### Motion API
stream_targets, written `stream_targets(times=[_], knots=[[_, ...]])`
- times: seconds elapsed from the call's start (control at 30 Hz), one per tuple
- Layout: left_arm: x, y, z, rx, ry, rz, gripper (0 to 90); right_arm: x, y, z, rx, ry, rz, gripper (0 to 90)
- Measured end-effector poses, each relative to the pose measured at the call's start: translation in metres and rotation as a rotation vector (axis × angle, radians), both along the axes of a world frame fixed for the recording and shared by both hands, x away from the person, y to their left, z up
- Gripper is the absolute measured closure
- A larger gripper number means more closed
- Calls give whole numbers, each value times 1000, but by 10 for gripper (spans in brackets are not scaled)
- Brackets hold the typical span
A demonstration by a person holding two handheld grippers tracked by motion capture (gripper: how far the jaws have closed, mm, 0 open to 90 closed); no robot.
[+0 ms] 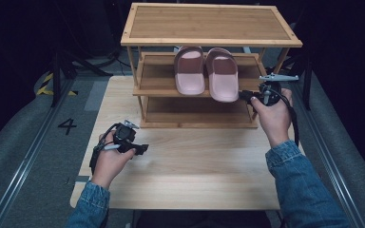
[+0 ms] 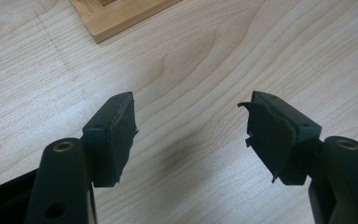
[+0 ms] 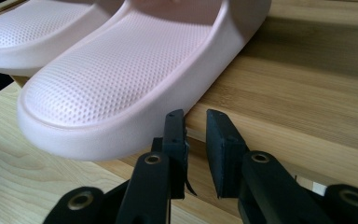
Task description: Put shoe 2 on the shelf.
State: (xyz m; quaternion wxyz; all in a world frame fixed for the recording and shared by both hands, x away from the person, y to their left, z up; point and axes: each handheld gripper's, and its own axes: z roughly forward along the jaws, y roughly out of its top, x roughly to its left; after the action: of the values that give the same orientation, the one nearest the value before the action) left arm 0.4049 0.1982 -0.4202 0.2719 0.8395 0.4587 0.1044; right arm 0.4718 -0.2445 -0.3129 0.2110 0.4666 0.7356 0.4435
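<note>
Two pink slippers stand side by side on the middle shelf of a bamboo shoe rack: the left slipper and the right slipper, whose heel overhangs the shelf's front edge. My right gripper sits just right of that heel. In the right gripper view its jaws stand a narrow gap apart beside the right slipper, at the shelf edge, with nothing between them. My left gripper rests low over the table, open and empty.
The rack stands at the back of a light wooden table; its lowest shelf is bare. A corner of the rack's base lies ahead of the left gripper. Dark floor and rails flank the table.
</note>
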Motion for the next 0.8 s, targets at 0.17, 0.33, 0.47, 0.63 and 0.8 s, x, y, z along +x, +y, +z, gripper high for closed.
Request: stream_targets(times=[0.17, 0.33, 0.47, 0.63, 0.8], knots=[[0, 0, -2, 4, 2, -1, 329, 2, -3, 6, -9, -19, -7, 812], [-1, 0, 0, 3, -3, 0, 329, 21, -3, 13, -52, -30, -32, 847], [-2, 2, 0, 0, 0, 9, 329, 30, 1, 13, -54, 7, -16, 879], [-3, 4, -2, 1, 6, 12, 329, 38, 8, 9, -62, 20, -27, 899], [-4, 5, -1, -2, 0, 17, 329, 47, 15, 6, -40, 18, -22, 887]])
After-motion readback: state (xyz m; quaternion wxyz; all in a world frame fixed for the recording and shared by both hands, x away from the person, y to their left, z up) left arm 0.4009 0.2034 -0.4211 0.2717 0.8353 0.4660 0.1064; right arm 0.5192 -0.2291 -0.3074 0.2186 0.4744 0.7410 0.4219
